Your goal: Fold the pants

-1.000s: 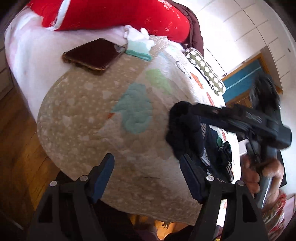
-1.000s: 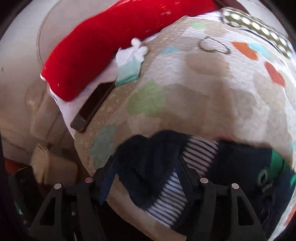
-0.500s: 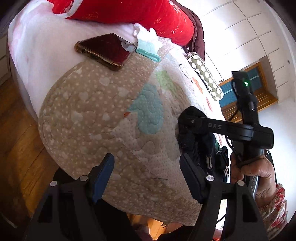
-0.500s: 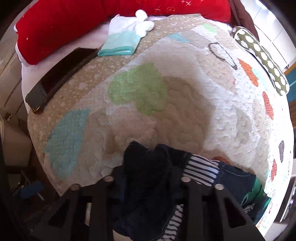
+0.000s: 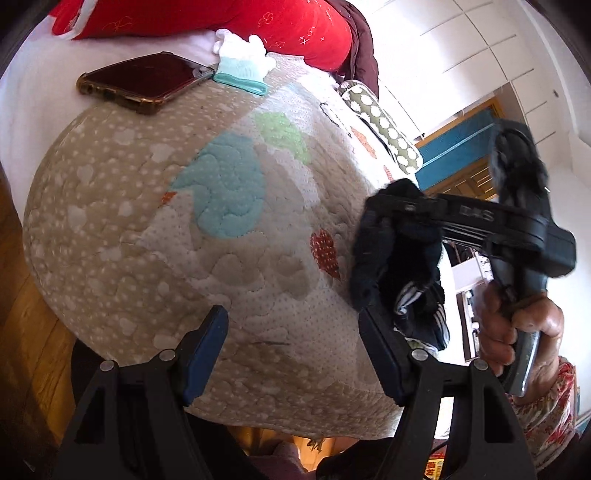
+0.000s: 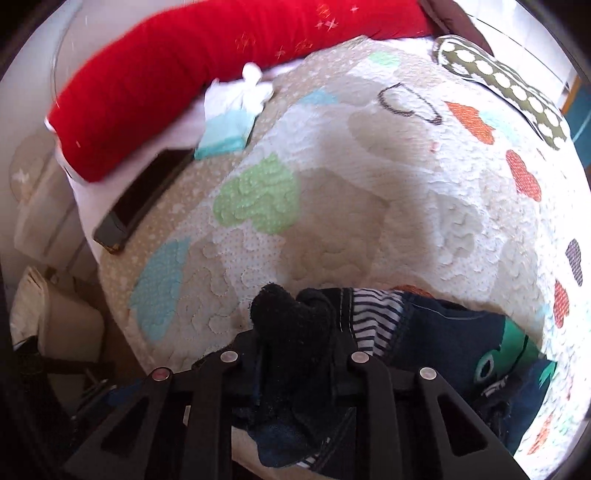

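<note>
The pants (image 6: 436,336) are dark navy with a striped lining and a green print; they lie bunched on the quilt (image 6: 369,192) at the lower right of the right wrist view. My right gripper (image 6: 291,332) is shut on a dark bunched edge of the pants. In the left wrist view the right gripper (image 5: 391,221) holds that dark bunch (image 5: 399,258) lifted off the quilt (image 5: 221,258) at the right. My left gripper (image 5: 293,343) is open and empty, low over the quilt's near edge, left of the pants.
A phone (image 5: 142,81) and a folded white and teal cloth (image 5: 242,66) lie at the far side by a red bolster (image 5: 221,18). A spotted green cushion (image 6: 506,85) lies at the far right. Wooden floor (image 5: 22,332) is beside the bed.
The right gripper has closed on the pants' dark edge and lifted it. The left gripper stays open and has shifted slightly.
</note>
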A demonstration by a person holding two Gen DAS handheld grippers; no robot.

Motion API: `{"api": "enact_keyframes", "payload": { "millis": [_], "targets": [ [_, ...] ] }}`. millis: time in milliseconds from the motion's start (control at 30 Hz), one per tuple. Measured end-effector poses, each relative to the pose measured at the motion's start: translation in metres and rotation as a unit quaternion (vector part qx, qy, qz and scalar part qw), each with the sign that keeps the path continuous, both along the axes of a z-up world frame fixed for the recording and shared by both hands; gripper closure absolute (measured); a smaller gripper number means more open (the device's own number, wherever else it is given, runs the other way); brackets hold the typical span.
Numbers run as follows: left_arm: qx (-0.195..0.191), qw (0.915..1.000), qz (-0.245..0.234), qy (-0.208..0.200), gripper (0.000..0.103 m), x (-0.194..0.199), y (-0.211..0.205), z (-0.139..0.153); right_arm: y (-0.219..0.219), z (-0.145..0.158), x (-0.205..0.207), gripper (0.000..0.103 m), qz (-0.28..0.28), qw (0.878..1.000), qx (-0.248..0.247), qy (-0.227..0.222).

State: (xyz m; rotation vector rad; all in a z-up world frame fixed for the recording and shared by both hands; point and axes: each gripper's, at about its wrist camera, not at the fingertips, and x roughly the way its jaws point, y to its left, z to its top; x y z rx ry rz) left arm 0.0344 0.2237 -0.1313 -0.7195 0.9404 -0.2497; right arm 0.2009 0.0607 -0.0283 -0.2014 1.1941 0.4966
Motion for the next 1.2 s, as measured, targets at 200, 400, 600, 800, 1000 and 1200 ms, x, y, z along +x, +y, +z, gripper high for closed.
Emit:
{"api": "enact_keyframes", "payload": {
  "millis": [200, 400, 600, 800, 1000, 1200],
  "targets": [
    [0.025, 0.9995, -0.019, -0.007, 0.031, 0.016, -0.022, 0.008, -0.027, 0.009, -0.007, 0.077, -0.012, 0.999, 0.041, -0.01],
    [0.075, 0.9952, -0.054, -0.032, 0.031, 0.043, -0.063, 0.023, -0.039, 0.017, -0.009, 0.077, -0.017, 0.997, 0.074, -0.009],
    [0.094, 0.9893, -0.109, -0.026, 0.065, 0.069, -0.108, 0.036, -0.068, 0.027, -0.011, 0.077, -0.032, 0.993, 0.113, -0.018],
    [0.115, 0.98, -0.16, -0.024, 0.076, 0.076, -0.17, 0.051, -0.124, 0.035, -0.018, 0.077, -0.069, 0.984, 0.161, -0.03],
    [0.1, 0.9742, -0.202, -0.014, 0.073, 0.078, -0.218, 0.054, -0.208, 0.03, -0.03, 0.077, -0.143, 0.968, 0.202, -0.041],
    [0.068, 0.9753, -0.21, -0.007, 0.069, 0.071, -0.221, 0.063, -0.279, 0.017, -0.048, 0.05, -0.235, 0.964, 0.063, -0.108]
  ]
}}
